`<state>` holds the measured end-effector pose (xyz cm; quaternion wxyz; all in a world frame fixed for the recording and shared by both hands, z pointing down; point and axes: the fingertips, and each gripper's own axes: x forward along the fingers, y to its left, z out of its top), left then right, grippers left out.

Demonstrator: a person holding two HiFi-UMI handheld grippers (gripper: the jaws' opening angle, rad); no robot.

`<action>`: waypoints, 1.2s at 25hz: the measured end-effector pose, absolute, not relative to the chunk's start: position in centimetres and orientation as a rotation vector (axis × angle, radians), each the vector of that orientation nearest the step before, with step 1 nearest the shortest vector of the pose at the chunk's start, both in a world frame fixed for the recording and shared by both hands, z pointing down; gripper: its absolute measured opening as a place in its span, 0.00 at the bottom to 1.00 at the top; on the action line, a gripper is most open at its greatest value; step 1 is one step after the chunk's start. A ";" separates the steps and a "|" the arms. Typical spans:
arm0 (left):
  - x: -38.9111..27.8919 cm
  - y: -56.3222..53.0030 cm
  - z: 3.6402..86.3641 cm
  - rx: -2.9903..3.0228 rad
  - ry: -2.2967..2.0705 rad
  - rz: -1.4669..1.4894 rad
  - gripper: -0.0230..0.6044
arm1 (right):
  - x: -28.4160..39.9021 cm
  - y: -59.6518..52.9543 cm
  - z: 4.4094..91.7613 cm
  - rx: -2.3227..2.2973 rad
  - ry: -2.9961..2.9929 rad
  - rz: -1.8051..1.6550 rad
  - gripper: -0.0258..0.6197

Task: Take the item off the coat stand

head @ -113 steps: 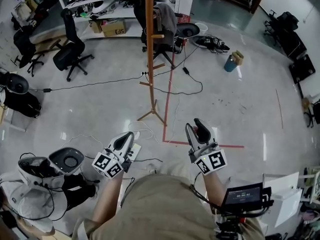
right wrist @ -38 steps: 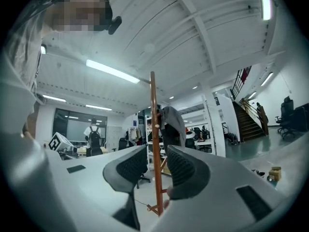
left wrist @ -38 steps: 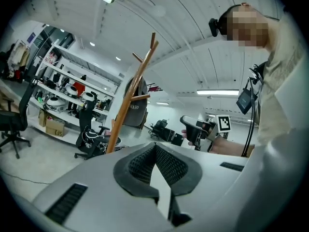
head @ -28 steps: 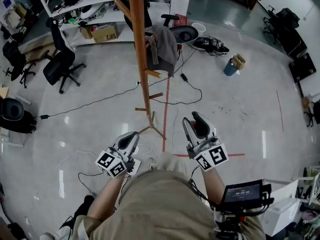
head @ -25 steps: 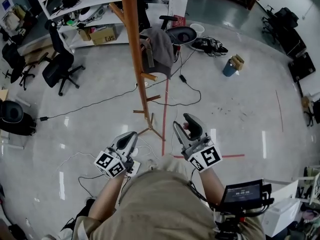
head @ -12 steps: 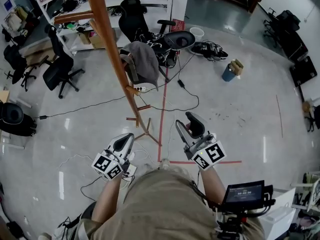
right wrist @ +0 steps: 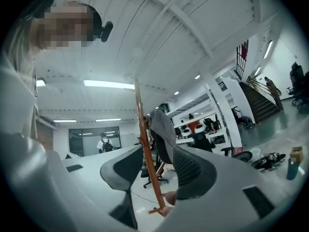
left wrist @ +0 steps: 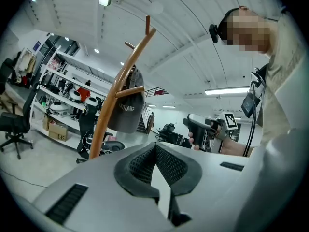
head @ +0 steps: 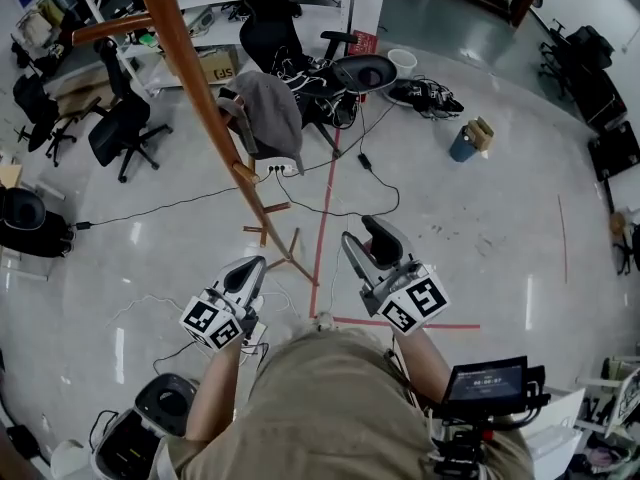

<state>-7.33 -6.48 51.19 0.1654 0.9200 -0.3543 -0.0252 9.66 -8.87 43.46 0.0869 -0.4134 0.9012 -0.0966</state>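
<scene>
Head view: coat stand point(head: 205, 118), its top cut off by the frame. A grey cap point(head: 268, 118) hung partway up it, covering its own peg. My left claw point(head: 250, 268) and right claw point(head: 365, 238) were near the foot, touching neither.
Left gripper view: left claw pressed shut, empty — cap ahead, well apart.
Right gripper view: right claw had just been opening, wide, holding nothing — cap partly hidden behind one jaw.
</scene>
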 end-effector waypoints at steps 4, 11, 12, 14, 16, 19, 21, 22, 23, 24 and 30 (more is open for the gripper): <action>-7.5 -6.0 51.7 2.593 -1.020 -0.077 0.06 | 11.5 -8.1 46.8 -1.295 2.720 -0.387 0.31; -9.5 -7.9 52.0 2.574 -1.032 -0.100 0.06 | 13.3 -9.3 47.0 -1.399 2.714 -0.378 0.31; -9.6 -8.3 51.7 2.581 -1.028 -0.107 0.06 | 12.8 -9.7 46.4 -1.405 2.710 -0.353 0.31; -9.7 -9.1 51.1 2.601 -1.013 -0.121 0.06 | 12.0 -10.3 45.9 -1.409 2.712 -0.322 0.31; -9.8 -9.9 50.8 2.626 -0.991 -0.126 0.06 | 12.0 -10.6 46.3 -1.419 2.716 -0.346 0.31; -10.2 -10.9 49.9 2.646 -0.965 -0.122 0.06 | 11.9 -11.3 45.7 -1.442 2.711 -0.356 0.31; -10.4 -11.3 49.5 2.661 -0.944 -0.118 0.06 | 10.9 -11.3 45.1 -1.441 2.742 -0.319 0.31; -10.5 -11.4 49.4 2.665 -0.933 -0.116 0.06 | 10.4 -11.2 45.3 -1.441 2.765 -0.313 0.31; -10.5 -11.6 49.1 2.668 -0.923 -0.117 0.06 | 10.3 -11.2 45.5 -1.446 2.776 -0.321 0.31; -10.6 -11.8 48.8 2.670 -0.914 -0.121 0.06 | 10.5 -11.6 45.5 -1.456 2.768 -0.338 0.31; -13.1 -12.8 49.0 2.692 -0.867 -0.106 0.06 | 9.0 -13.7 44.3 -1.502 2.720 -0.316 0.31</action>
